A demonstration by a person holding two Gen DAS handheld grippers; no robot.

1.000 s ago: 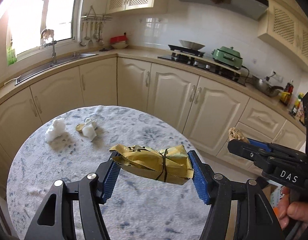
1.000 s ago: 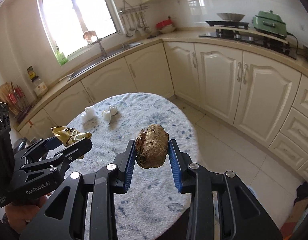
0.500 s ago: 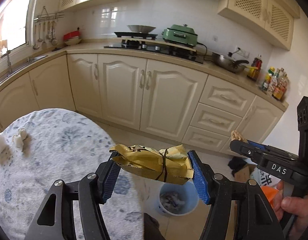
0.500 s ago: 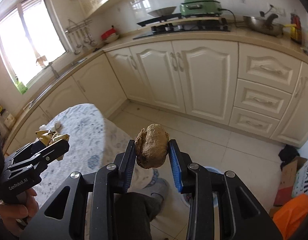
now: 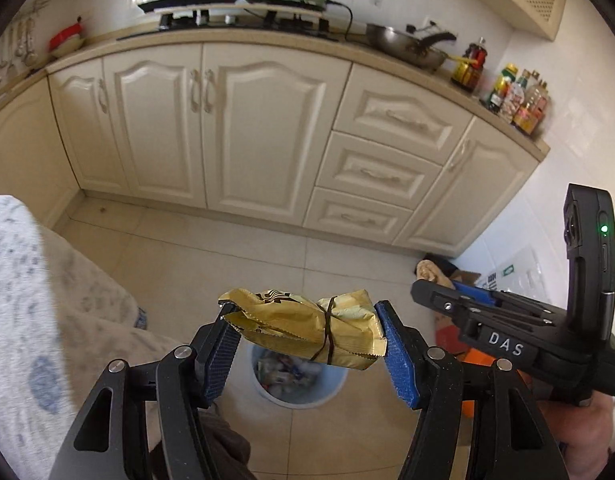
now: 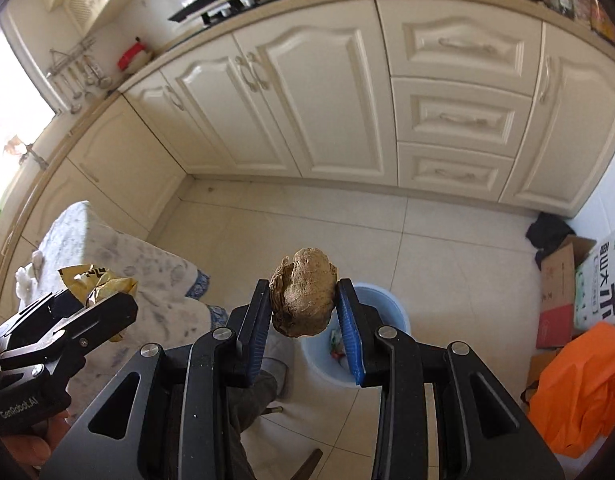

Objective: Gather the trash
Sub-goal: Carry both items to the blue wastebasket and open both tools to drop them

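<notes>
The left gripper (image 5: 309, 342) pinches a gold wrapper (image 5: 303, 332) by its ends, light and crushable; the right gripper (image 6: 303, 316) clamps a brown lump (image 6: 303, 298), probably firm. Both hang above the near blue bin (image 6: 391, 304) on the floor

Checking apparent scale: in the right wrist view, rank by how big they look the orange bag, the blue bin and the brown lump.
1. orange bag
2. blue bin, partly hidden behind the right gripper
3. brown lump, though nearness to the camera inflates it; its rank against the bin is unsure.
</notes>
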